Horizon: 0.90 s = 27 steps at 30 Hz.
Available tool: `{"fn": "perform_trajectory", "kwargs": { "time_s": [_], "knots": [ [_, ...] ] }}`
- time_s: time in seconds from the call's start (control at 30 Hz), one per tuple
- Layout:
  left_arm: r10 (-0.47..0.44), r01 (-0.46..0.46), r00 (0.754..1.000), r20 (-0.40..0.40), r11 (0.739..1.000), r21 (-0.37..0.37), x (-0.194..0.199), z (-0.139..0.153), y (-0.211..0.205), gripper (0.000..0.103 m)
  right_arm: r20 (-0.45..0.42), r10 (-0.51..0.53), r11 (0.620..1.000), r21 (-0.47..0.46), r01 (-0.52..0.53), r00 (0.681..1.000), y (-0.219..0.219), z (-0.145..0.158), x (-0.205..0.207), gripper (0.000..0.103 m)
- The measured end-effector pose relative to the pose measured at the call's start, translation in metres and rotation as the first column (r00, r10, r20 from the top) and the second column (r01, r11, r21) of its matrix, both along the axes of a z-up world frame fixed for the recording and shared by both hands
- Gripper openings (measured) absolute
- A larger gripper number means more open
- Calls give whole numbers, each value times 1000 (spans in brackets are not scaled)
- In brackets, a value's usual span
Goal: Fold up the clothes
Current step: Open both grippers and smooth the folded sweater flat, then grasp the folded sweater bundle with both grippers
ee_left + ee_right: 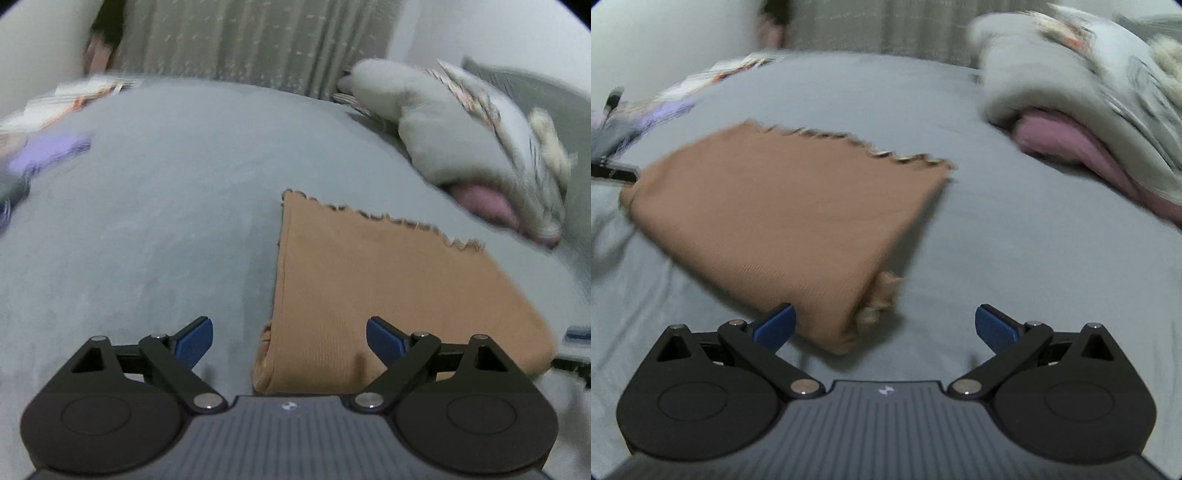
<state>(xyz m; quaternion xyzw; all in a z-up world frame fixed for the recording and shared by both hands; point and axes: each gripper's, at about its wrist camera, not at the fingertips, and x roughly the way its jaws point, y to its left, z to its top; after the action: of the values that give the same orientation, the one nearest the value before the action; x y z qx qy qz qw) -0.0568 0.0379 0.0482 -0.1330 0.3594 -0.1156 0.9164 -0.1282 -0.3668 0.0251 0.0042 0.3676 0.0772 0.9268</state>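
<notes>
Tan folded cloth (pixel 369 288) lies flat on the grey bed (pixel 147 221), fringed edge away, its long axis running forward from both cameras. It sits ahead-right of the left hand-held gripper (pixel 289 338) and ahead-left of the right hand-held gripper (pixel 884 326), near both; each has its jaws spread wide, holding nothing

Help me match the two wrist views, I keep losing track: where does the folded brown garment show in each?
Left wrist: brown garment lies right of centre, beside the open left gripper.
Right wrist: it lies left of centre, ahead of the open right gripper.
Shared landmark: pink pillow.
</notes>
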Motion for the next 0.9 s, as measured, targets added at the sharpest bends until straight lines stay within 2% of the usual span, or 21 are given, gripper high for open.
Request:
{"fn": "perform_trajectory", "kwargs": {
  "time_s": [0.03, 0.07, 0.13, 0.17, 0.2, 0.27, 0.3, 0.37, 0.43, 0.53, 0.6, 0.7, 0.83, 0.9],
  "knots": [
    [8, -9, 1000, -18, 999, -50, -2, 1, 7, 91, 1, -16, 997, 72, 16, 1000, -8, 2, -4, 103],
    [10, -14, 999, -40, 995, -95, -5, 1, 11, 91, -2, -53, 976, 210, 52, 999, -24, 3, -12, 103],
    [7, -21, 996, -87, 987, -160, -9, -2, 15, 91, -31, -117, 903, 413, 120, 993, -45, -1, -22, 103],
    [4, -24, 994, -112, 982, -185, -12, -5, 15, 91, -59, -141, 846, 511, 152, 988, -54, -8, -26, 103],
    [1, -27, 991, -132, 980, -198, -15, -8, 12, 91, -97, -161, 764, 618, 187, 982, -62, -16, -30, 103],
    [0, -30, 988, -153, 980, -195, -20, -14, 4, 91, -171, -162, 597, 767, 234, 972, -67, -37, -34, 103],
    [3, -33, 988, -154, 982, -189, -22, -16, 0, 91, -190, -156, 549, 799, 245, 969, -66, -43, -34, 103],
    [8, -40, 987, -163, 981, -190, -24, -21, -6, 91, -206, -143, 503, 827, 251, 968, -56, -53, -30, 103],
    [14, -55, 982, -186, 975, -216, -22, -29, -10, 91, -218, -141, 491, 832, 259, 966, -43, -61, -24, 103],
    [30, -77, 980, -199, 969, -236, -18, -39, -13, 94, -238, -153, 492, 823, 283, 959, -27, -71, -16, 103],
    [43, -99, 978, -202, 956, -275, -13, -41, -11, 97, -237, -197, 508, 805, 306, 951, -18, -75, -11, 103],
    [67, -141, 974, -217, 927, -346, -3, -46, -5, 97, -213, -269, 489, 810, 323, 939, -13, -77, -6, 103],
    [81, -157, 973, -215, 917, -368, 11, -47, -9, 100, -214, -342, 465, 808, 362, 915, -9, -83, 6, 103],
    [94, -170, 973, -210, 910, -378, 15, -48, -13, 102, -225, -370, 466, 795, 390, 901, -8, -83, 13, 103]
  ]
}}
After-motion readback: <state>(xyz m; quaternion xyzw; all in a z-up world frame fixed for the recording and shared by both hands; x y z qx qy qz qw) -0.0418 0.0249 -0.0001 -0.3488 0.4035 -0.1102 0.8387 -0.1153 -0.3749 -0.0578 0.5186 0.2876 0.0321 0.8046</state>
